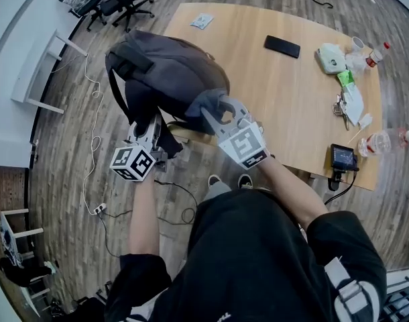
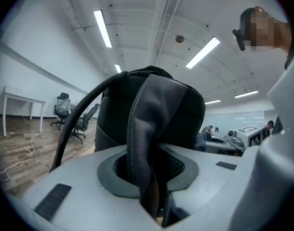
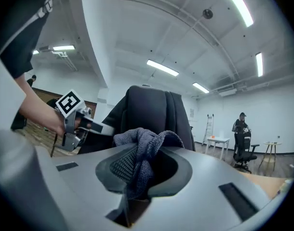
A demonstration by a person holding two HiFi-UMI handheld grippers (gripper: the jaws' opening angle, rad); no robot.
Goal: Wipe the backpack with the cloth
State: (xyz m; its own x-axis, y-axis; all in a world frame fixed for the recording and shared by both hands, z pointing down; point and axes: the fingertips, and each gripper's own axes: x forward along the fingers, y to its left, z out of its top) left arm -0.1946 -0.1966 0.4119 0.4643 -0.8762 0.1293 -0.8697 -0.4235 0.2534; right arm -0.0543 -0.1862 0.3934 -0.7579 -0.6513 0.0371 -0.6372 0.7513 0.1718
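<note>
Backpack (image 1: 167, 72): dark grey, positioned directly ahead of both tongs, at the corner of the wooden table (image 1: 291, 92) that lies closest to the left tongs (image 1: 146, 126). Its black shoulder straps hang on the left-tongs side, beyond the table edge and over the wood-plank floor (image 1: 70, 126).

Left tongs: clenched on the backpack. In the left gripper view, a fold of dark fabric with a mesh-textured edge runs down between the two jaws and is pinched there. The body of the backpack rises just beyond the jaw tips and fills the centre of that view.

Right tongs (image 1: 221, 111): clenched on the cloth (image 1: 204, 102). In the right gripper view, the blue-grey cloth is bunched between the jaws and bulges above them, with the backpack upright immediately behind it. In the head view, the cloth meets the lower side of the backpack that faces the right tongs.

Relative arrangement: the two tongs stand near each other, with the lower part of the backpack between them. Both point away from the person toward the backpack.

Other items: a black phone (image 1: 281, 45) lies flat on the table, well beyond the right tongs. A clear water bottle (image 1: 385, 141) lies on its side far out to the right of the right tongs. Black office chairs (image 1: 117, 2) stand on the floor, well beyond the left tongs.
</note>
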